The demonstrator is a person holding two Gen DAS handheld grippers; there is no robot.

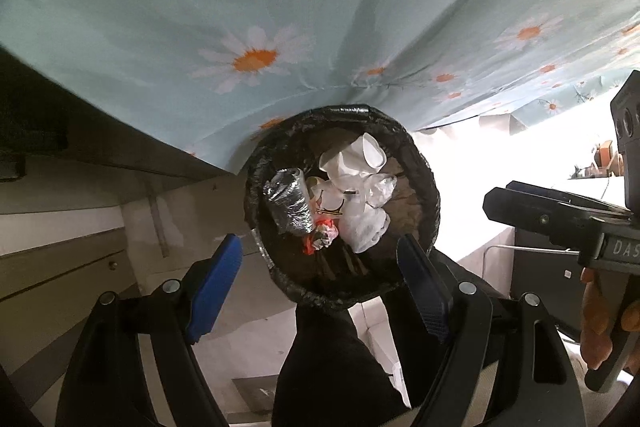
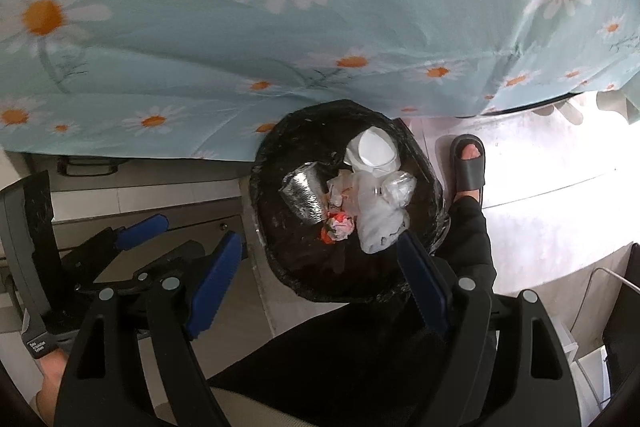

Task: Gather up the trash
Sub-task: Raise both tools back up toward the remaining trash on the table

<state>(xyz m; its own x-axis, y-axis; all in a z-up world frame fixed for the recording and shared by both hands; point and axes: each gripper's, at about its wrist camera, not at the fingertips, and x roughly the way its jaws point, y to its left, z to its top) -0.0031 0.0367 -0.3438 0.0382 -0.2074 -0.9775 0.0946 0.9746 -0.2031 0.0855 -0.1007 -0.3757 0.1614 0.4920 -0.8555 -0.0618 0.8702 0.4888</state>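
A round trash bin lined with a black bag (image 1: 420, 163) stands on the floor beside the draped table; it also shows in the right wrist view (image 2: 272, 163). Inside lie a white plastic cup (image 1: 370, 151) (image 2: 376, 149), a crushed silver can (image 1: 290, 201) (image 2: 304, 197), crumpled clear plastic (image 1: 366, 225) (image 2: 380, 223) and a red-and-white wrapper (image 1: 322, 237) (image 2: 338, 227). My left gripper (image 1: 320, 267) hangs open and empty above the bin. My right gripper (image 2: 320, 267) is also open and empty above the bin. The right gripper shows at the right edge of the left wrist view (image 1: 560, 219), and the left gripper at the left of the right wrist view (image 2: 132, 247).
A light blue tablecloth with daisies (image 1: 260, 7) (image 2: 300, 27) hangs over the table behind the bin. The person's black trouser leg (image 2: 468, 235) and a grey slipper (image 2: 468, 167) stand right of the bin. Pale cabinet drawers (image 1: 60, 267) lie to the left.
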